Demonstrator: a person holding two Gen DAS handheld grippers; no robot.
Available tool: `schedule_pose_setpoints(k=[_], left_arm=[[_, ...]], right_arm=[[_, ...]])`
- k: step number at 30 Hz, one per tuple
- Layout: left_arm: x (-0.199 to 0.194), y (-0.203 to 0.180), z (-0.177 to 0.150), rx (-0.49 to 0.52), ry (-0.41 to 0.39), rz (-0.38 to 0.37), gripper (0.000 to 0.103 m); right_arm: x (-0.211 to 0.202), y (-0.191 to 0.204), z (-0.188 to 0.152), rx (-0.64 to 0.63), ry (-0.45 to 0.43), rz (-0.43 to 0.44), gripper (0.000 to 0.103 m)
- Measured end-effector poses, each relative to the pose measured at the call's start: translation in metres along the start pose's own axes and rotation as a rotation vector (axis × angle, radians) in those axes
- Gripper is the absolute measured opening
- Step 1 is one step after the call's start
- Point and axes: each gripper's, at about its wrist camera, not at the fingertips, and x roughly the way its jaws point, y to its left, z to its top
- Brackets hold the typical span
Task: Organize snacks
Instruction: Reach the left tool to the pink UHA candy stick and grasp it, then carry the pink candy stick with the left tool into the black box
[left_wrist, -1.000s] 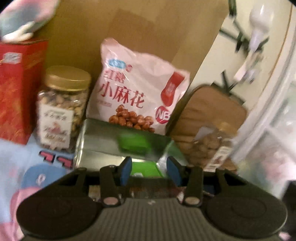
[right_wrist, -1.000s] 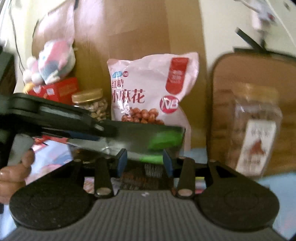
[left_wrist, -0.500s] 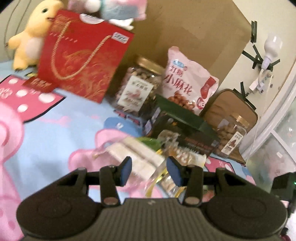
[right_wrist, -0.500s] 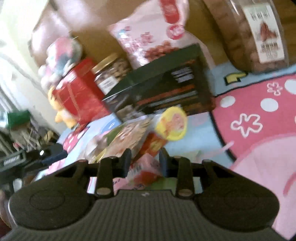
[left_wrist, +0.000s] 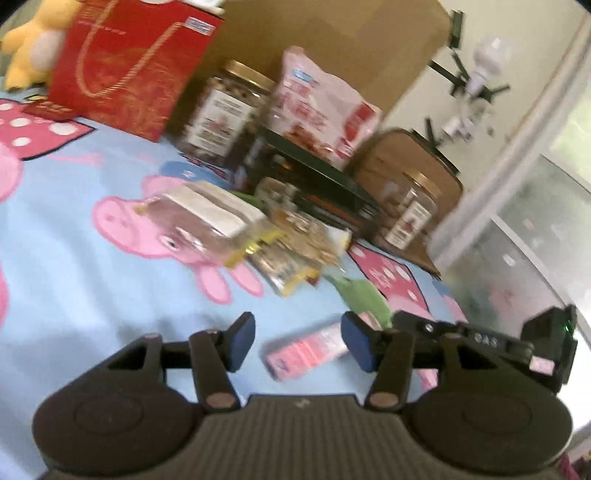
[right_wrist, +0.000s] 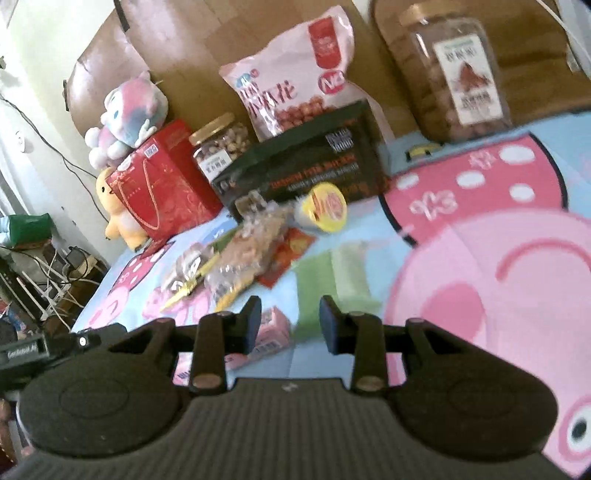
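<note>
Snacks lie on a cartoon-print sheet (left_wrist: 74, 258). At the back stand a red gift bag (left_wrist: 125, 62), a nut jar (left_wrist: 225, 110), a pink snack bag (right_wrist: 295, 92), a dark box (right_wrist: 314, 170) and a second jar (right_wrist: 458, 70). In front lie clear packets (left_wrist: 221, 218), a yellow-lidded cup (right_wrist: 327, 206), a green packet (right_wrist: 332, 280) and a small pink packet (left_wrist: 306, 350). My left gripper (left_wrist: 297, 339) is open and empty above the pink packet. My right gripper (right_wrist: 290, 321) is open and empty, near the green packet.
A cardboard sheet (left_wrist: 332, 40) leans behind the snacks. Plush toys (right_wrist: 125, 114) sit at the back left. The bed's left edge drops to cables and clutter (right_wrist: 44, 266). The other gripper (left_wrist: 517, 343) shows at the right of the left wrist view.
Both grippers let go of the dark box, which now lies in front of the pink bag. Both pulled back and up from the row of snacks.
</note>
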Motion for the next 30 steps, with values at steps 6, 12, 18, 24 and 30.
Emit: schedule_pose_setpoints(k=[6,12,18,24,30], left_arm=[[0.008,-0.002,-0.012,-0.015,0.029,-0.010,0.055],[0.008,-0.001,-0.016,-0.030,0.041,-0.031,0.055],[0.017,-0.002,-0.025,-0.032,0.072,-0.025,0.055],[-0.007,0.023,-0.012,-0.114,0.007,-0.016,0.055],[-0.027,0.036,0.001,-0.166,-0.052,-0.001,0.055]], right_arm=[[0.003,0.005,0.003,0.001,0.008,0.019,0.038],[0.015,0.011,0.002,-0.021,0.022,0.037,0.038],[0.022,0.012,-0.004,-0.010,0.087,0.071,0.038],[0.007,0.028,-0.017,-0.082,0.155,0.168,0.043],[-0.005,0.050,-0.028,-0.342,0.118,0.088,0.058]])
